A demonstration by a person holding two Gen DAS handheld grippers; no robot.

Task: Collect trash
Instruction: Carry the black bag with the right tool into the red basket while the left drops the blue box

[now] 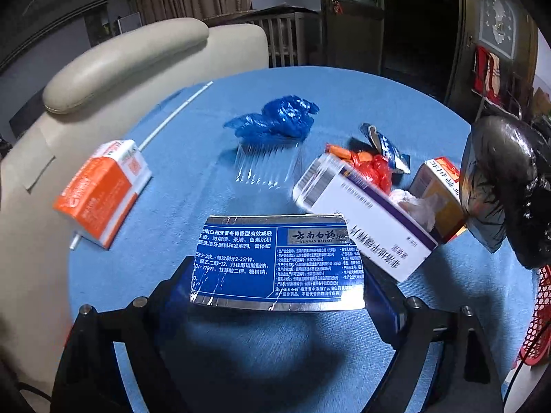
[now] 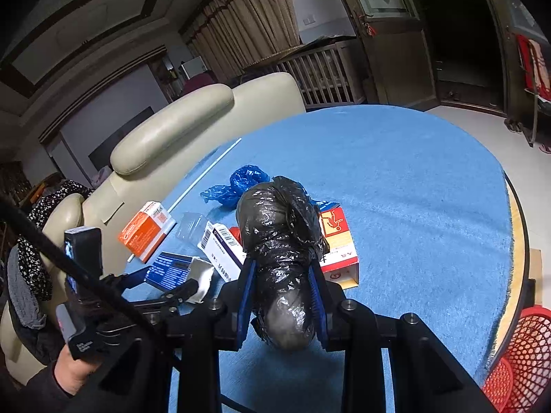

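The left gripper is clamping one flattened blue-and-silver toothpaste carton between its two fingers, jaws closed onto the carton's sides, holding it just above the round table covered in blue cloth near the table's near edge. The right gripper is closing its two blue-padded fingers on one lumpy bundle of black plastic bag, gripped at the bundle's narrow lower part, the bulk of it sticking out forward over the table's middle. Counted on the cloth: three upright-format cardboard boxes, namely one orange-and-white box lying toward the left edge, one white box with a purple stripe and barcode tilted near the middle, and one yellow-and-red box just beside it to the right. One crumpled blue plastic bag is lying toward the far side, with one clear ribbed plastic tray touching it on the near side. One crumpled red-orange wrapper and one blue-and-white foil sachet are lying behind the white box. One wad of white tissue is sitting at the white box's right end. One thin white stick is lying along the left edge. One red mesh plastic basket is sitting below the table's right edge.
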